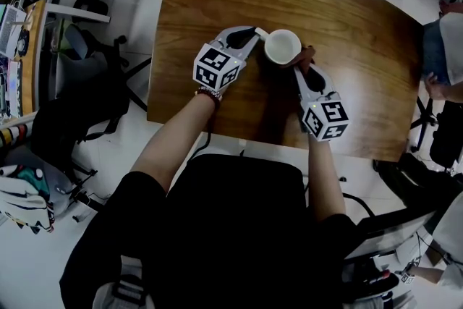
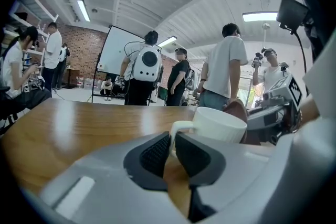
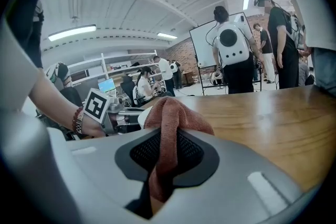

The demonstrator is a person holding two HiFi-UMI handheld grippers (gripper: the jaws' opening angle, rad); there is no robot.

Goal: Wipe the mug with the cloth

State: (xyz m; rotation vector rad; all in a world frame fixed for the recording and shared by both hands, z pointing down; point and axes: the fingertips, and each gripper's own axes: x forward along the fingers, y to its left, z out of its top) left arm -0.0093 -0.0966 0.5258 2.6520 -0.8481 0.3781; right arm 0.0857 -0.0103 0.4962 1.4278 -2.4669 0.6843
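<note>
A wooden table with a glossy brown top and rounded corners stands on a pale floor. Light glares off the wood out to the right of the right gripper, and a darker shadow lies on the top beneath and between both grippers, toward the near edge. A white mug stands upright with its mouth up, just ahead of the left gripper and between the tips of the two grippers. Its handle is turned toward the left gripper. The gripper bodies hide the mug's base, so whether it rests on the wood cannot be told. Ahead of both grippers the top runs on to its far edge.
</note>
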